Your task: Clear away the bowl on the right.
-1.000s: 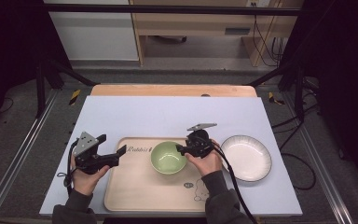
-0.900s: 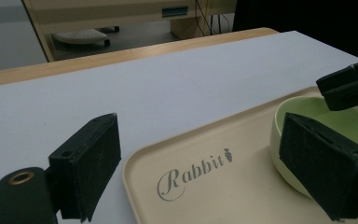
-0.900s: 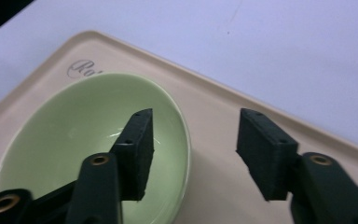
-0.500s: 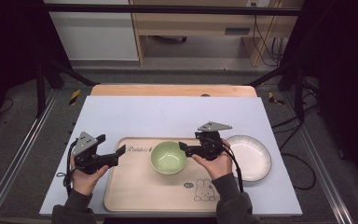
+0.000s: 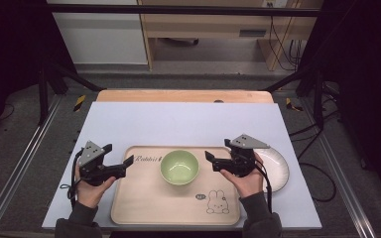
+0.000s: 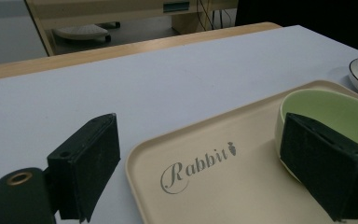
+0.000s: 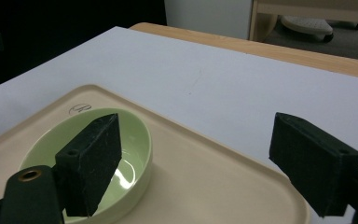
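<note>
A pale blue-grey table (image 5: 188,124) with a wooden far edge was seen under the high view, set in a dim room with dark stands at both sides and a light wooden cabinet behind. On the near half of the table a beige tray (image 5: 144,198) lay flat, marked with the word "Rabbit" near its far left corner and a small rabbit drawing near its near right corner. A green bowl (image 5: 179,167) stood upright on the tray, toward its far edge and about midway across, and it appeared empty. A white plate (image 5: 278,171) with a dark rim rested on the table just beside the right edge of the tray.

The left gripper (image 5: 118,167) was held by the person's left hand (image 5: 90,186) at the left edge of the tray, its jaws spread wide and nothing between them. In the left gripper view, the tray's corner and the bowl (image 6: 328,112) were seen beyond the jaws, the bowl being partly covered by one jaw.

The right gripper (image 5: 212,159) was held by the right hand (image 5: 248,181) over the right part of the tray, pointed toward the bowl and apart from it. Its jaws were likewise spread and empty. In the right gripper view the bowl (image 7: 135,140) lay behind one jaw.
</note>
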Demonstrator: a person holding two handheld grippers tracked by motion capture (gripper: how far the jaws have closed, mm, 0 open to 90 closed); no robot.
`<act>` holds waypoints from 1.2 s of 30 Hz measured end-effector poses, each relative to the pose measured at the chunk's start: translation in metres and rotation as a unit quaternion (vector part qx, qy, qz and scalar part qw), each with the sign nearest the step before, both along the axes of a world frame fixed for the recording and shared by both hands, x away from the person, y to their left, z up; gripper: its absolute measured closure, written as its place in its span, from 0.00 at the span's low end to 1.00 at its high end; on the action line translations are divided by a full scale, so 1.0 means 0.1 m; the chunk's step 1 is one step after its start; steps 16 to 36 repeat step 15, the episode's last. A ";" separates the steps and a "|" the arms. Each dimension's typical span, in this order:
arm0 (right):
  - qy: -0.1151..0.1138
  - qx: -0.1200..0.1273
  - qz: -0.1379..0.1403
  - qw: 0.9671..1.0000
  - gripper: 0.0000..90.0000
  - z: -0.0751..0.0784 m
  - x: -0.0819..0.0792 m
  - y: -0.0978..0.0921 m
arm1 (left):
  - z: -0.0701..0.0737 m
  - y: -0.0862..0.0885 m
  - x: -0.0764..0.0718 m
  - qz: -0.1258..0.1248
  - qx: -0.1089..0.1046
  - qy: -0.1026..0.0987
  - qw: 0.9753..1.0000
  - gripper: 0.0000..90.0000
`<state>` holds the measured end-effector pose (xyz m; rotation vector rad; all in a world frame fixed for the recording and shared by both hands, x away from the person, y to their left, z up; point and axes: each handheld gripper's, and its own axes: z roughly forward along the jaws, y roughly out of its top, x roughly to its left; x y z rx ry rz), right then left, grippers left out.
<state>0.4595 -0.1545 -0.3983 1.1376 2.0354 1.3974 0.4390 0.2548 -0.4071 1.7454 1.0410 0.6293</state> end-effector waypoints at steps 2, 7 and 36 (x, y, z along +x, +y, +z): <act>-0.006 -0.002 -0.003 1.000 0.18 -0.01 -0.03 -0.05 | -0.01 0.00 -0.01 -0.001 0.002 0.000 1.000 0.13; -0.013 -0.003 -0.023 1.000 0.18 -0.04 -0.10 -0.22 | -0.04 0.01 -0.02 0.001 0.006 0.002 1.000 0.12; -0.012 -0.010 -0.045 0.999 0.19 -0.11 -0.16 -0.41 | -0.08 0.06 -0.01 0.007 0.009 0.006 1.000 0.12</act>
